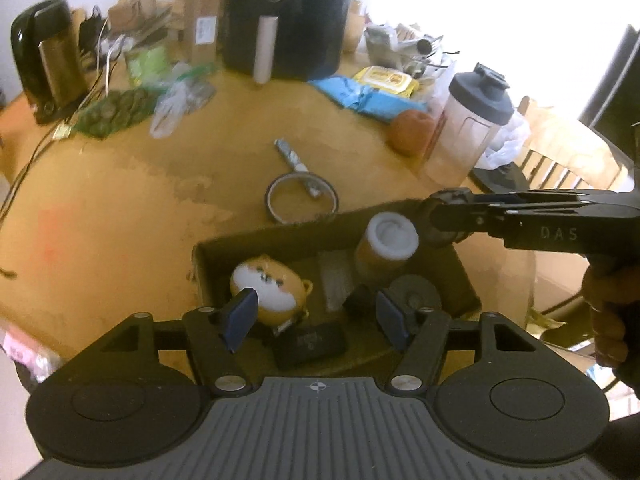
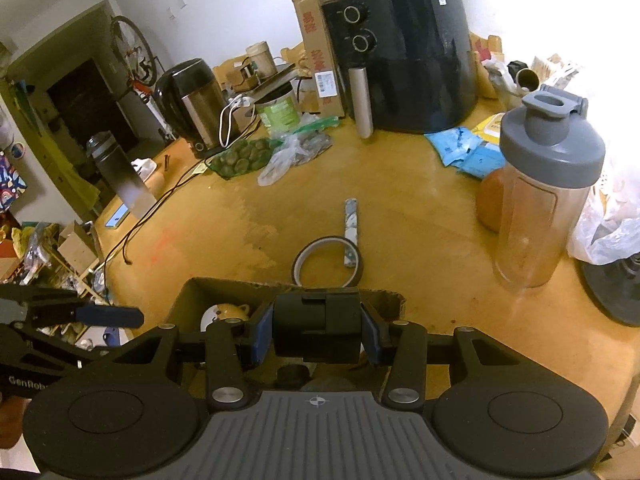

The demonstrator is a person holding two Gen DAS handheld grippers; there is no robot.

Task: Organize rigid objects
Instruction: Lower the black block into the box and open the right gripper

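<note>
- My right gripper (image 2: pixel 317 339) is clamped on a black block (image 2: pixel 316 330), both blue pads pressed to its sides, above the near end of the box (image 2: pixel 188 292).
- My left gripper (image 1: pixel 316 316) stands apart with nothing between its pads, over the box's inside.
- Already in the box: a yellow dog toy (image 1: pixel 269 289), a white-capped jar (image 1: pixel 386 246), a grey disc (image 1: pixel 414 294), and a black case (image 1: pixel 310 345) at the near edge.
- Risk: the box looks crowded. If I let the block go from up here, I judge it may land on the jar or toy and tip out.
- Risk: my two tools sit close over one small box; lowering both could knock them together or shove the cardboard wall.
- Still out on the table (image 2: pixel 224 236): a tape ring (image 2: pixel 327 262) with a small stick (image 2: pixel 350 236) lying across its rim, just beyond the box.
- The table is yellow wood, worn in patches, and cluttered: shaker bottle (image 2: pixel 548 184), air fryer (image 2: pixel 400 56), kettle (image 2: pixel 192 100), bags, cables.
- Beyond, a dim doorway and a hung bicycle wheel; bright window glare on the right.
</note>
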